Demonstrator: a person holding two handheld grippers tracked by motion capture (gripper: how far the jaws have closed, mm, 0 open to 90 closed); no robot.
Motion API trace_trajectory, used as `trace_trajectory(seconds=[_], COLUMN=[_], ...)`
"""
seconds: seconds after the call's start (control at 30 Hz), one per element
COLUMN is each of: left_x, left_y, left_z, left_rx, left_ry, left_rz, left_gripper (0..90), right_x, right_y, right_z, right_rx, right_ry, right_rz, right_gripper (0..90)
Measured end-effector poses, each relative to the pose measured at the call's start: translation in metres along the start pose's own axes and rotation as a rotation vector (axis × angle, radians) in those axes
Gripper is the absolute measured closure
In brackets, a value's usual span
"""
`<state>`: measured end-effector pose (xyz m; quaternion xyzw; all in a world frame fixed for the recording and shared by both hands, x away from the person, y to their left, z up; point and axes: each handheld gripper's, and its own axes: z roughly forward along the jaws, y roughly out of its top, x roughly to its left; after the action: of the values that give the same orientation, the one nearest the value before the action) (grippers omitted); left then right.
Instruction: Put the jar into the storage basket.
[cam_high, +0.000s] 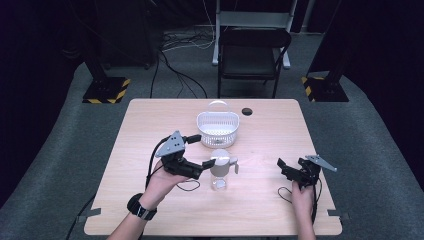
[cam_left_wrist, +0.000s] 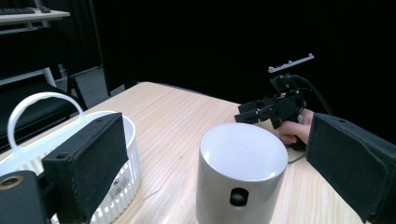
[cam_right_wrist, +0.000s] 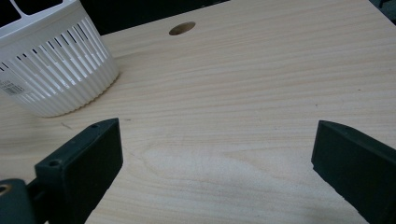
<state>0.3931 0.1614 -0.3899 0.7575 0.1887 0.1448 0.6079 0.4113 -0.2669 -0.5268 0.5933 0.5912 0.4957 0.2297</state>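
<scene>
A white cylindrical cup (cam_high: 220, 172) is seen standing on the wooden surface (cam_high: 150, 120), near its middle and toward the person's side. In the left gripper view the cup (cam_left_wrist: 240, 172) is shown with a smooth white top and a small dark round hole low on its side wall; whether that top is a lid or the cup's base cannot be told.

The left tool (cam_high: 220, 159) is held level in the person's left hand (cam_high: 162, 185), pointing toward the cup. Its jaws are spread wide, and the cup is framed between them in the left gripper view. No pad can be seen pressing on the cup's wall, so nothing is taken to be gripped.

A white slotted plastic basket (cam_high: 217, 131) with an arched handle is set just beyond the cup, farther from the person. It is seen close beside one jaw in the left gripper view (cam_left_wrist: 128, 154).

The right tool (cam_high: 284, 166) is held in the person's right hand (cam_high: 301, 192) near the right edge of the surface, well apart from the cup. Its jaws are spread wide over bare wood, and nothing is held between them. In the right gripper view the basket (cam_right_wrist: 56, 79) is seen at the upper left, and a dark round hole (cam_right_wrist: 182, 28) in the surface lies beyond.

A black folding chair (cam_high: 252, 55) is placed on the grey floor beyond the far edge.
</scene>
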Motion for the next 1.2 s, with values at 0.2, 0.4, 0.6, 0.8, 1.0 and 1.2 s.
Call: trace_trajectory(seconds=[0.2,0.4,0.6,0.8,1.0,1.2], left_x=[-0.002,-0.003,-0.002,-0.003,-0.005,-0.007], left_y=[-0.004,-0.008,-0.012,-0.016,-0.018,-0.021], left_z=[0.008,0.015,0.021,0.025,0.028,0.032], left_rx=[0.001,0.003,0.003,0.005,0.005,0.006], left_ry=[-0.022,-0.039,-0.048,-0.054,-0.062,-0.064], left_rz=[-0.004,-0.002,-0.008,-0.011,-0.009,-0.015], left_gripper=[6.0,6.8,6.9,8.2,10.2,12.5], right_x=[0.000,0.000,0.000,0.000,0.000,0.000], right_y=[0.000,0.000,0.000,0.000,0.000,0.000], right_z=[0.000,0.000,0.000,0.000,0.000,0.000], right_rx=[0.000,0.001,0.001,0.001,0.001,0.001], right_ry=[0.001,0.003,0.005,0.005,0.006,0.006], right_rz=[0.001,0.002,0.003,0.003,0.003,0.003], right_gripper=[1.1,1.1,1.1,1.1,1.1,1.1])
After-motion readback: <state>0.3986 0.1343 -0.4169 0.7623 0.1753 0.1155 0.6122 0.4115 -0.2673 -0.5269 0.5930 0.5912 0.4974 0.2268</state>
